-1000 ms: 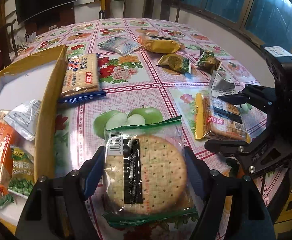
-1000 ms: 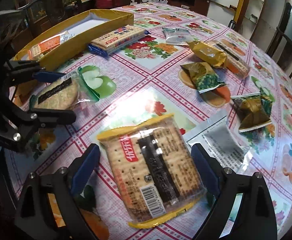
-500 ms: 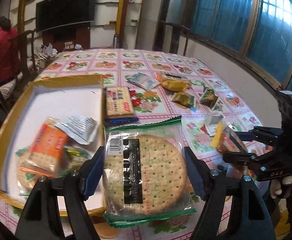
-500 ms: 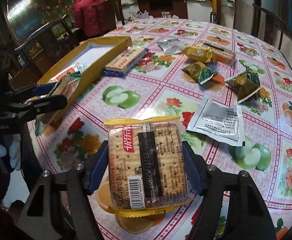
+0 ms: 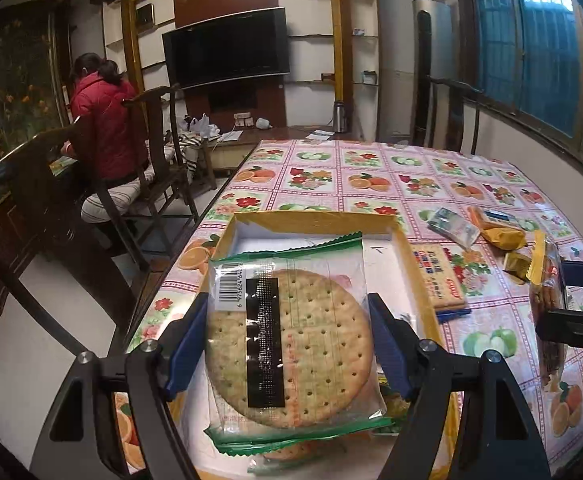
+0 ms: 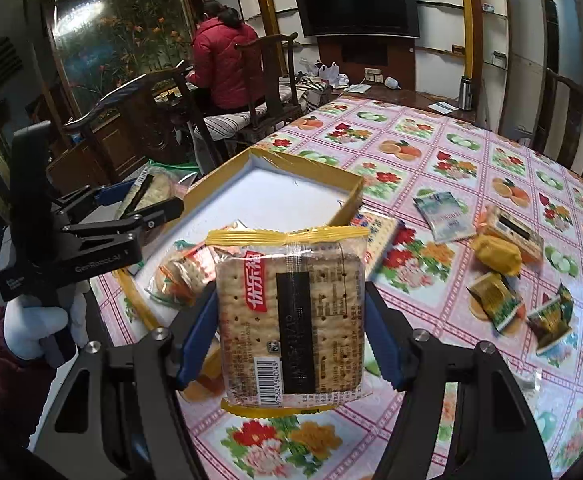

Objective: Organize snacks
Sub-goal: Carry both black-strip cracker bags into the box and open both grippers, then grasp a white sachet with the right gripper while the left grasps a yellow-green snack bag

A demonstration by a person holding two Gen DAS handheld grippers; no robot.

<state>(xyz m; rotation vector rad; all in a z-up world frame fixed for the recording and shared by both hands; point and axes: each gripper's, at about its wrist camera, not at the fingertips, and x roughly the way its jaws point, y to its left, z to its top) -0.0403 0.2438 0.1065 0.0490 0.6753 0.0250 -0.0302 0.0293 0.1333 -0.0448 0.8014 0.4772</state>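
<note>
Left gripper (image 5: 287,344) jaws pinching round cracker pack (image 5: 289,346) over yellow box (image 5: 315,220); right gripper (image 6: 291,328) pinching square cracker pack (image 6: 291,320) (both lifted off tabletop).

The left tool (image 5: 287,344) is pitched downward, and its 2 blue pads (image 5: 185,346) are pressed against the sides of a round cracker pack (image 5: 291,344), which is held flat between them, clear of the surface. The right tool (image 6: 289,328) is likewise tilted down; its jaws have just been closing, and a square cracker pack (image 6: 291,316) is clamped between the pads (image 6: 197,334), raised off the surface. To the left of the right tool, the left tool's handle is gripped by a white-gloved hand (image 6: 37,326), with a dark red sleeve (image 6: 3,368) behind it.
</note>
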